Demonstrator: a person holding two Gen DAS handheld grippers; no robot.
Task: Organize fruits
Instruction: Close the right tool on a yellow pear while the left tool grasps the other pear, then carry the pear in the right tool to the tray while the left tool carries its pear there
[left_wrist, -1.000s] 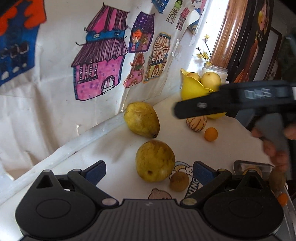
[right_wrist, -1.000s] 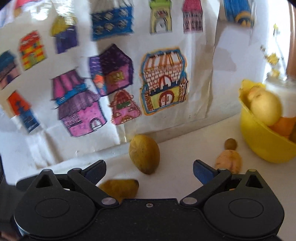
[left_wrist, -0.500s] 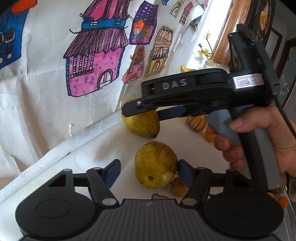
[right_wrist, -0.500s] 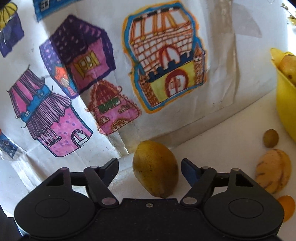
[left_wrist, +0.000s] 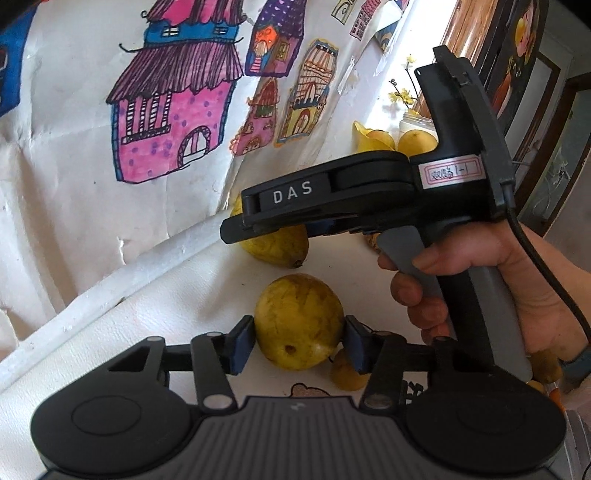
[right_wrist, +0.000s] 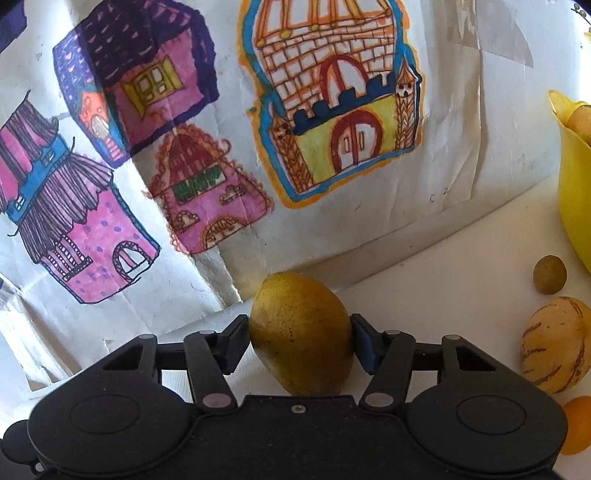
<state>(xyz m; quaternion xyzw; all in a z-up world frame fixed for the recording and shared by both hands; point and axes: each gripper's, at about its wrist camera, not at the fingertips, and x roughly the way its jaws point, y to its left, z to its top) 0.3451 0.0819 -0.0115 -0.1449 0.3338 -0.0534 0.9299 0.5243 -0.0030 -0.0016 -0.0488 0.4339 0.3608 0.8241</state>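
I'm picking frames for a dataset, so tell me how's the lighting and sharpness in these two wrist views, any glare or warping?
Left wrist view: sharp; window glare washes out the corner behind the yellow bowl; fisheye bends the table edge. Right wrist view: sharp, evenly lit; the pear shades the table beneath it; the drawings bow outward.

Sunlit white wall papered with coloured house drawings

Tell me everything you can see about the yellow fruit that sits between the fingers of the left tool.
The yellow fruit is roundish, dull yellow-green with brownish scuffs and a small dark hole low on its near side. It rests on the white table. The left tool is closed on it, its blue pads pressing both sides. A smaller brownish fruit lies close at its lower right; whether they touch is unclear.
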